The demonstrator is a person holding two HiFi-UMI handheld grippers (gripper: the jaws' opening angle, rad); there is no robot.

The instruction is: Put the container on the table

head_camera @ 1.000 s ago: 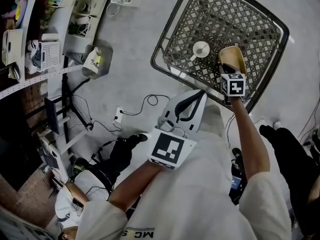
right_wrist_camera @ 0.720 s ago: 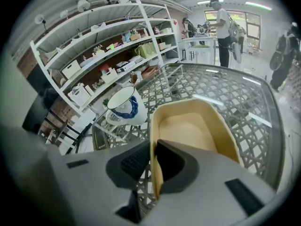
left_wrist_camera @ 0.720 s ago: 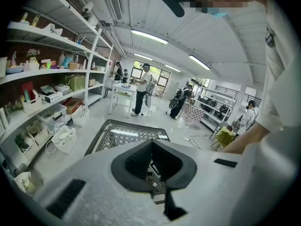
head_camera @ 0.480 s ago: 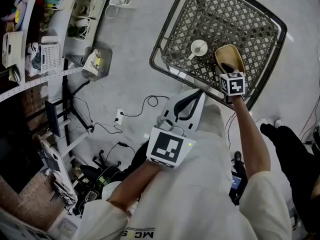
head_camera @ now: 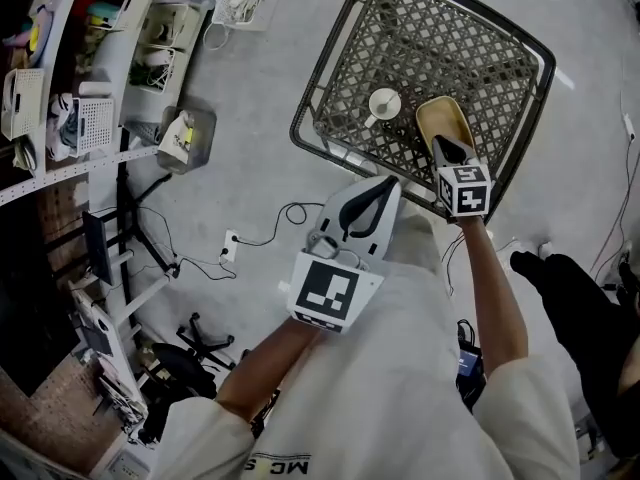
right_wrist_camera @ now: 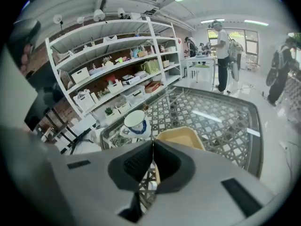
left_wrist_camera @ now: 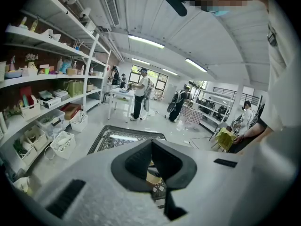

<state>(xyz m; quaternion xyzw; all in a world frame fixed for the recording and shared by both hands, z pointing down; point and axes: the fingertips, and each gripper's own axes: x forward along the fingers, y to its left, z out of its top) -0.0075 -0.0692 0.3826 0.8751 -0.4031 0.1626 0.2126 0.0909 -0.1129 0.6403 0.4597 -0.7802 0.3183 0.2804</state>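
Note:
A tan, open-topped container [head_camera: 443, 123] hangs over the near right part of the dark lattice table [head_camera: 440, 38]. My right gripper [head_camera: 447, 153] is shut on its near rim. In the right gripper view the container [right_wrist_camera: 181, 138] shows just beyond the right gripper [right_wrist_camera: 153, 147], whose jaws pinch the wall, with the table's mesh [right_wrist_camera: 221, 117] beneath it. A white cup on a saucer [head_camera: 383, 104] stands on the table just left of the container. My left gripper [head_camera: 385, 190] is shut on nothing, held near my chest, short of the table's near edge.
Shelves with baskets and boxes [head_camera: 60, 98] line the left side. Cables and a power strip [head_camera: 230, 240] lie on the floor, with a chair base [head_camera: 195, 333] nearby. A person's dark-trousered leg [head_camera: 570, 308] is at the right. Several people stand far off [left_wrist_camera: 140, 93].
The view has drifted, so table and grippers sit slightly further left. The container keeps its place beside the cup. A crouching person at lower left has gone from view.

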